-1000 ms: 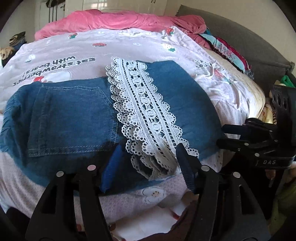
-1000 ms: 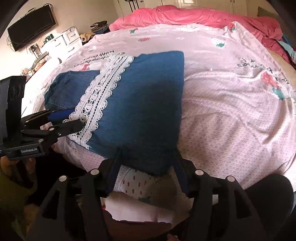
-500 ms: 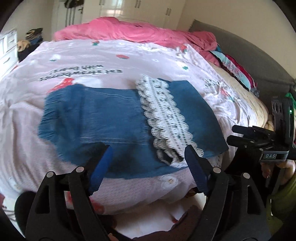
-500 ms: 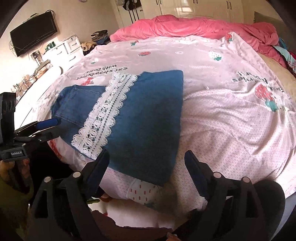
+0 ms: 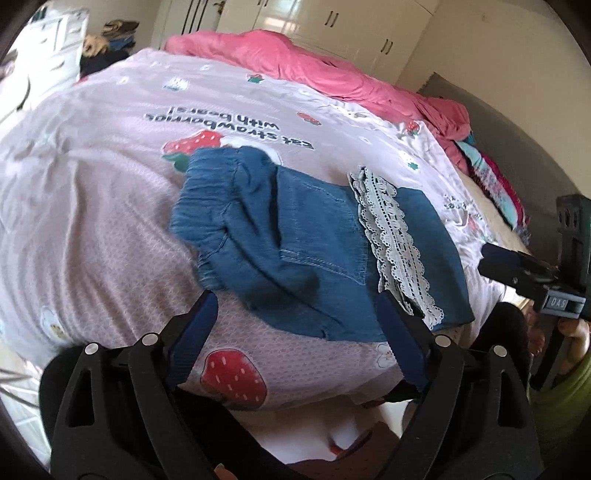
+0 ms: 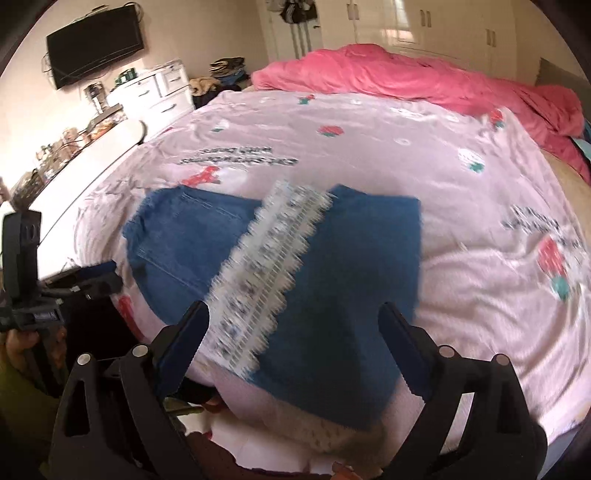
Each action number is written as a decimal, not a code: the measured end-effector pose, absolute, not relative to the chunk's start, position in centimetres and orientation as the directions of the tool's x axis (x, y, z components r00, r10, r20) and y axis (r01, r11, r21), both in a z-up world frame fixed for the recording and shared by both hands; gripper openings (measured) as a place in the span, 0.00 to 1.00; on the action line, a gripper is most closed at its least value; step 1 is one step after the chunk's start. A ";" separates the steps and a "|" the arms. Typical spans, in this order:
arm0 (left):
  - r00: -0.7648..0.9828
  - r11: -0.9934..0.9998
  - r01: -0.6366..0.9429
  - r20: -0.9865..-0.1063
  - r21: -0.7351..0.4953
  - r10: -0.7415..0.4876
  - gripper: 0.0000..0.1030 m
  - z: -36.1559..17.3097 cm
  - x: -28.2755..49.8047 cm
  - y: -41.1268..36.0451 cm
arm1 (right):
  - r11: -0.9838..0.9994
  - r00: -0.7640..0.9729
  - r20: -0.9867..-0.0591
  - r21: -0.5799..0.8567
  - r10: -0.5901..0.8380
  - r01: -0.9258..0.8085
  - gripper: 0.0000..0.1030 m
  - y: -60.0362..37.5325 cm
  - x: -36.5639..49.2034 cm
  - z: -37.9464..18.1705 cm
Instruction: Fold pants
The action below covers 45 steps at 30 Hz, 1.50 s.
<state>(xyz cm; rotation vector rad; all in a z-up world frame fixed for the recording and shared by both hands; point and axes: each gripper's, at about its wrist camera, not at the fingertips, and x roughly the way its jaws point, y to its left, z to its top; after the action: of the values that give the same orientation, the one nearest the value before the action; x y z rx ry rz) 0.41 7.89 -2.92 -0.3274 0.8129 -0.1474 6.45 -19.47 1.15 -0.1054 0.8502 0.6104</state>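
The blue denim pants lie folded on the pink strawberry bedsheet, with a white lace band across them and the gathered waistband at the left. They also show in the right wrist view, with the lace in the middle. My left gripper is open and empty, just above the near edge of the pants. My right gripper is open and empty, above the near fold. Each gripper shows at the side of the other's view, the right gripper and the left gripper.
A bunched pink duvet lies at the far side of the bed. Colourful clothes are piled at the right by a grey headboard. White drawers and a wall TV stand at the left. Wardrobes line the far wall.
Both grippers let go of the pants' near edge, opened wide and pulled back and up from the bed. The pants lie still on the sheet.
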 end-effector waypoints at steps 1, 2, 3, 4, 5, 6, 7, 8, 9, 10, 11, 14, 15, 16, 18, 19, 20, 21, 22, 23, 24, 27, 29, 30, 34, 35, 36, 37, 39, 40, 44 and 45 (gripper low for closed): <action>0.678 0.935 0.000 -0.687 -0.356 -0.261 0.78 -3.2 0.4 8.2 | 0.817 0.490 -0.731 0.159 0.475 -0.554 0.90 -18.9 6.8 1.4; 0.677 0.930 -0.004 -0.686 -0.366 -0.267 0.78 -3.3 0.4 8.5 | 0.805 0.477 -0.732 0.164 0.487 -0.571 0.90 -17.9 7.4 1.8; 0.677 0.927 -0.007 -0.684 -0.374 -0.271 0.78 -3.4 0.5 8.7 | 0.797 0.469 -0.731 0.166 0.495 -0.581 0.90 -17.3 7.7 2.0; 0.676 0.923 -0.011 -0.682 -0.386 -0.277 0.78 -3.5 0.5 8.9 | 0.785 0.457 -0.731 0.171 0.506 -0.596 0.90 -16.6 8.1 2.3; 0.677 0.919 -0.014 -0.680 -0.395 -0.282 0.78 -3.6 0.5 9.1 | 0.769 0.440 -0.731 0.180 0.522 -0.613 0.90 -15.6 8.6 2.6; 0.678 0.915 -0.016 -0.677 -0.402 -0.286 0.78 -3.7 0.5 9.3 | 0.758 0.426 -0.731 0.189 0.533 -0.624 0.90 -14.9 9.1 2.8; 0.677 0.911 -0.021 -0.676 -0.413 -0.291 0.78 -3.9 0.5 9.5 | 0.746 0.409 -0.733 0.198 0.543 -0.636 0.90 -14.1 9.6 2.9; 0.675 0.906 -0.022 -0.675 -0.422 -0.298 0.78 -4.1 0.7 9.5 | 0.732 0.389 -0.740 0.201 0.549 -0.650 0.90 -13.0 10.2 3.1; 0.674 0.902 -0.019 -0.671 -0.432 -0.308 0.78 -4.2 0.7 9.6 | 0.721 0.376 -0.743 0.201 0.553 -0.663 0.90 -12.2 10.6 3.2; 0.670 0.894 -0.021 -0.670 -0.448 -0.320 0.78 -4.5 0.8 9.7 | 0.709 0.365 -0.746 0.199 0.557 -0.676 0.90 -11.4 11.0 3.3; 0.667 0.891 -0.024 -0.671 -0.454 -0.324 0.78 -4.7 0.8 9.8 | 0.699 0.358 -0.752 0.185 0.553 -0.691 0.90 -10.2 11.4 3.3; 0.668 0.872 -0.030 -0.659 -0.488 -0.346 0.78 -5.0 0.8 10.1 | 0.676 0.344 -0.769 0.151 0.539 -0.721 0.90 -7.7 12.5 3.2; 0.671 0.863 -0.027 -0.649 -0.504 -0.358 0.76 -5.1 0.8 10.2 | 0.669 0.336 -0.774 0.147 0.537 -0.729 0.90 -6.9 12.7 3.0; 0.671 0.859 -0.024 -0.645 -0.512 -0.366 0.74 -5.2 1.0 10.3 | 0.660 0.325 -0.779 0.146 0.536 -0.737 0.90 -6.3 13.0 2.9; 0.668 0.845 -0.011 -0.632 -0.534 -0.391 0.71 -5.3 1.3 10.2 | 0.641 0.301 -0.793 0.141 0.529 -0.754 0.90 -4.6 13.6 2.4; 0.666 0.831 -0.003 -0.621 -0.556 -0.413 0.70 -5.5 1.5 10.2 | 0.634 0.293 -0.798 0.138 0.526 -0.761 0.90 -4.0 13.8 2.2; 0.662 0.814 0.000 -0.610 -0.581 -0.435 0.67 -5.7 1.7 10.3 | 0.628 0.283 -0.807 0.135 0.518 -0.767 0.90 -3.1 14.2 1.9; 0.658 0.801 0.007 -0.600 -0.598 -0.454 0.66 -6.0 1.9 10.3 | 0.621 0.271 -0.815 0.135 0.513 -0.772 0.90 -2.4 14.5 1.7; 0.660 0.800 0.006 -0.598 -0.600 -0.454 0.66 -6.1 2.1 10.2 | 0.609 0.256 -0.821 0.135 0.511 -0.781 0.90 -1.6 14.8 1.5; 0.662 0.798 0.001 -0.598 -0.603 -0.452 0.66 -6.2 2.2 10.3 | 0.598 0.243 -0.824 0.139 0.512 -0.789 0.90 -0.9 15.0 1.4; 0.662 0.793 -0.001 -0.595 -0.609 -0.456 0.66 -6.4 2.3 10.3 | 0.583 0.227 -0.826 0.144 0.516 -0.800 0.90 -0.1 15.1 1.3; 0.664 0.777 -0.012 -0.586 -0.629 -0.464 0.64 -6.9 2.7 10.7 | 0.541 0.188 -0.831 0.154 0.524 -0.827 0.90 2.2 15.5 0.8; 0.667 0.769 -0.011 -0.578 -0.639 -0.470 0.63 -7.0 2.6 10.8 | 0.515 0.149 -0.842 0.168 0.518 -0.841 0.90 3.8 16.1 0.1; 0.667 0.767 -0.010 -0.575 -0.642 -0.473 0.63 -7.0 2.6 10.9 | 0.507 0.129 -0.853 0.173 0.506 -0.844 0.90 4.6 16.4 -0.4; 0.673 0.777 -0.009 -0.578 -0.630 -0.461 0.63 -7.1 2.4 11.0 | 0.469 0.065 -0.878 0.190 0.474 -0.862 0.90 7.0 17.1 -1.9; 0.675 0.779 -0.009 -0.579 -0.627 -0.457 0.63 -7.1 2.3 11.0 | 0.458 0.052 -0.881 0.193 0.471 -0.868 0.90 7.5 17.2 -2.3; 0.676 0.779 -0.010 -0.578 -0.627 -0.456 0.63 -7.1 2.4 11.0 | 0.454 0.046 -0.883 0.194 0.467 -0.870 0.89 7.8 17.4 -2.7; 0.678 0.777 -0.011 -0.576 -0.629 -0.457 0.63 -7.1 2.4 10.9 | 0.448 0.035 -0.885 0.200 0.464 -0.871 0.82 8.1 17.5 -3.0; 0.681 0.774 -0.013 -0.573 -0.633 -0.457 0.63 -7.1 2.3 10.9 | 0.433 0.005 -0.883 0.225 0.470 -0.873 0.66 8.1 17.6 -3.7; 0.682 0.775 -0.014 -0.573 -0.632 -0.455 0.63 -7.1 2.3 10.9 | 0.417 -0.008 -0.877 0.237 0.481 -0.877 0.53 8.0 17.4 -3.8; 0.695 0.797 -0.005 -0.576 -0.604 -0.431 0.71 -6.6 2.2 10.4 | 0.401 0.031 -0.848 0.217 0.529 -0.890 0.40 7.1 16.2 -2.6; 0.696 0.803 -0.003 -0.578 -0.596 -0.426 0.73 -6.6 2.4 10.1 | 0.401 0.038 -0.842 0.216 0.538 -0.890 0.36 6.7 16.0 -2.3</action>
<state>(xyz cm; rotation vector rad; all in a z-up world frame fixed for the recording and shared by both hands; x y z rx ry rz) 2.42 10.13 -6.57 -0.6052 0.7746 -0.2527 16.02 6.72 -2.28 -0.4214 1.0400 1.1468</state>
